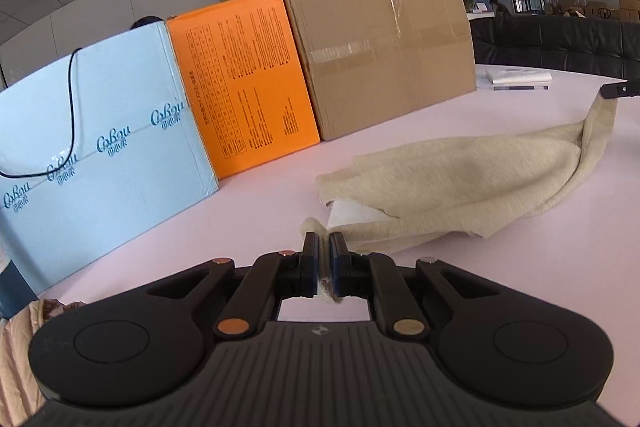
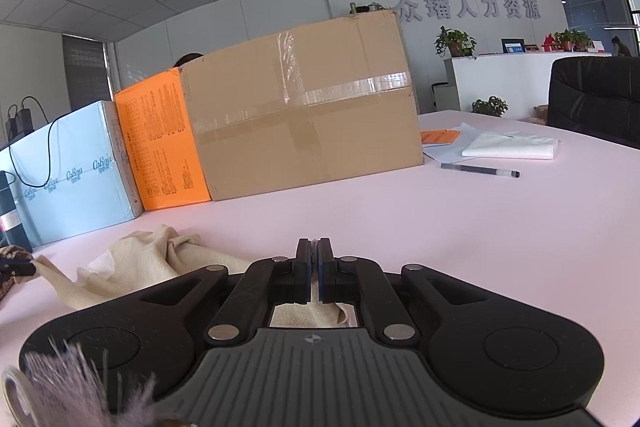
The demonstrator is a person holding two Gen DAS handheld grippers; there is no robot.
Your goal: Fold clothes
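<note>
A beige knit garment (image 1: pixel 460 183) lies loosely bunched on the pale pink table (image 1: pixel 260 219). My left gripper (image 1: pixel 324 247) is shut on one corner of it, and fabric shows between the pads. At the far right of the left wrist view the garment rises to the tip of my right gripper (image 1: pixel 616 90), which holds another corner. In the right wrist view my right gripper (image 2: pixel 314 255) is shut on the beige garment (image 2: pixel 136 267), cloth showing below the jaws. My left gripper (image 2: pixel 18 267) holds the garment's far corner at the left edge.
A row of boxes stands along the table's back: a light blue box (image 1: pixel 100 147), an orange box (image 1: pixel 244 83) and a large brown carton (image 1: pixel 384 55). A pen (image 2: pixel 480 170) and white papers (image 2: pixel 512 147) lie at the right. Black chairs (image 2: pixel 596 99) stand beyond the table.
</note>
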